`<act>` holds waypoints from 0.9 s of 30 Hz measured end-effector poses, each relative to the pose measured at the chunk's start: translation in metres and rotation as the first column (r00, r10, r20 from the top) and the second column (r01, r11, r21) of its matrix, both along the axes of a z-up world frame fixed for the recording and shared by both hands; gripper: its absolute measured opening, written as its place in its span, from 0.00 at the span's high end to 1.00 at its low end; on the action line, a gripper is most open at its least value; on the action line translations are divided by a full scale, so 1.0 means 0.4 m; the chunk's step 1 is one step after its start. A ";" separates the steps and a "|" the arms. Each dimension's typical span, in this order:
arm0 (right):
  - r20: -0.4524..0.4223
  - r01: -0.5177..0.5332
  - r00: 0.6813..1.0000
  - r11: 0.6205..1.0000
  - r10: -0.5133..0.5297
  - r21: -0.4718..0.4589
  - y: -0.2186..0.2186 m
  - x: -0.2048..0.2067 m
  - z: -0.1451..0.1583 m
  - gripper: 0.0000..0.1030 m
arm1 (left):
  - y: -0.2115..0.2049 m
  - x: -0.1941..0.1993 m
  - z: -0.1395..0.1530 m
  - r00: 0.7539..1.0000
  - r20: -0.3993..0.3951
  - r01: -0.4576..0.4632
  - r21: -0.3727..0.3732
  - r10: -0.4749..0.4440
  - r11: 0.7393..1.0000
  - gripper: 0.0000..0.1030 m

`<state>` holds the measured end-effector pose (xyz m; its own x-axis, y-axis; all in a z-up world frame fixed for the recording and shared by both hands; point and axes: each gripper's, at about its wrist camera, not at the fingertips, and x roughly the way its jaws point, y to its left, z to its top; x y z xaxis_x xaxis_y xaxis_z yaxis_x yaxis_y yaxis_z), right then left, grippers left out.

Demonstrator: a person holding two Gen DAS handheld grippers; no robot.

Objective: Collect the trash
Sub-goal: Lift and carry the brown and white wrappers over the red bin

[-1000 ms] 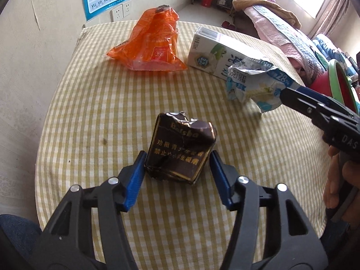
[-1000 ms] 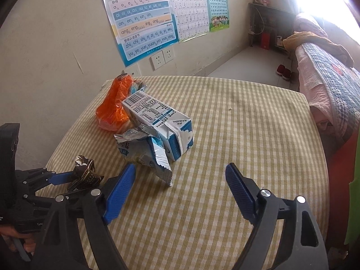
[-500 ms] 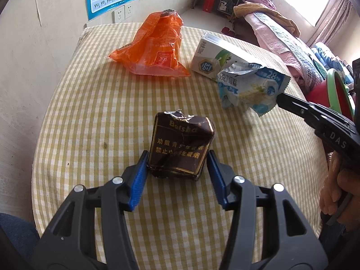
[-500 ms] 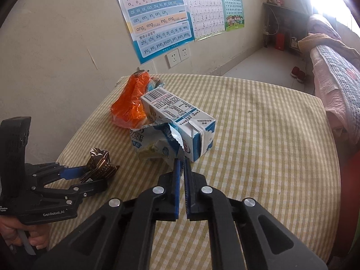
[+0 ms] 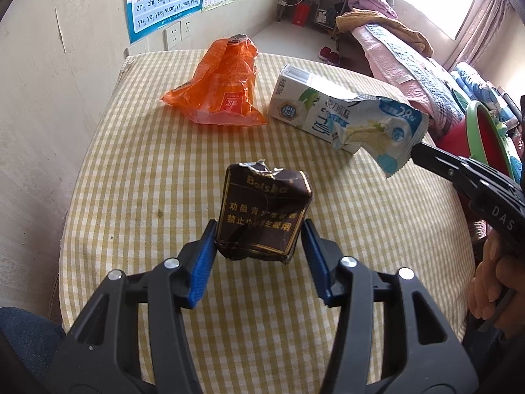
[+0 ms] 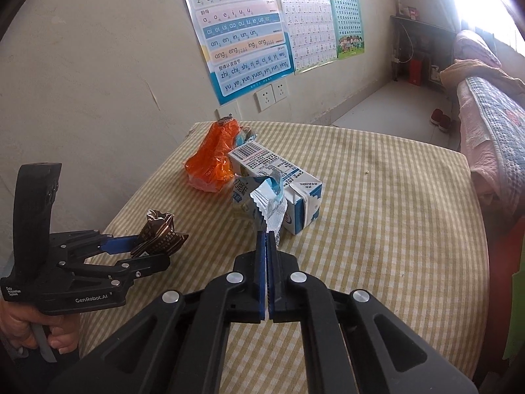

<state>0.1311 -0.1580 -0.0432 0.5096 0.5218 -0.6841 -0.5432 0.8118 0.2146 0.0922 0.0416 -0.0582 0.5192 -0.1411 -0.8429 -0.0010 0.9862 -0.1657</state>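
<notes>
A crumpled brown cigarette pack [image 5: 262, 210] stands between the blue pads of my left gripper [image 5: 259, 233], which is shut on its lower half; the right wrist view shows the same pack [image 6: 160, 233] in that left gripper [image 6: 154, 246]. My right gripper [image 6: 266, 234] is shut on the crimped edge of a blue-and-white snack wrapper [image 6: 262, 197]. In the left wrist view the wrapper [image 5: 377, 128] hangs above the cloth from the right gripper [image 5: 415, 154]. A white milk carton [image 5: 295, 101] and an orange plastic bag [image 5: 223, 88] lie further back on the table.
The table [image 5: 147, 164] has a yellow checked cloth and stands against a wall with posters. A red bin with a green rim [image 5: 485, 131] is off the table's right side. A bed [image 6: 492, 115] runs along the right. A hand [image 6: 49, 335] holds the left gripper.
My right gripper went from wide open to shut on the wrapper's edge and raised it off the cloth. The left gripper's pads closed in slightly on the cigarette pack.
</notes>
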 end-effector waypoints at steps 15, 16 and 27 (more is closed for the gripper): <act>0.109 0.049 0.993 0.998 -0.054 0.040 -0.068 -0.078 0.094 1.00 | -0.046 -0.037 0.090 0.997 0.068 0.030 0.023 -0.032 0.999 0.52; 0.115 0.055 0.992 0.998 -0.059 0.043 -0.073 -0.081 0.099 1.00 | -0.048 -0.036 0.094 0.997 0.072 0.034 0.025 -0.035 0.999 0.52; 0.181 0.147 0.970 0.984 -0.163 0.099 -0.161 -0.106 0.154 1.00 | -0.108 -0.030 0.163 0.990 0.116 0.077 0.032 -0.080 0.997 0.52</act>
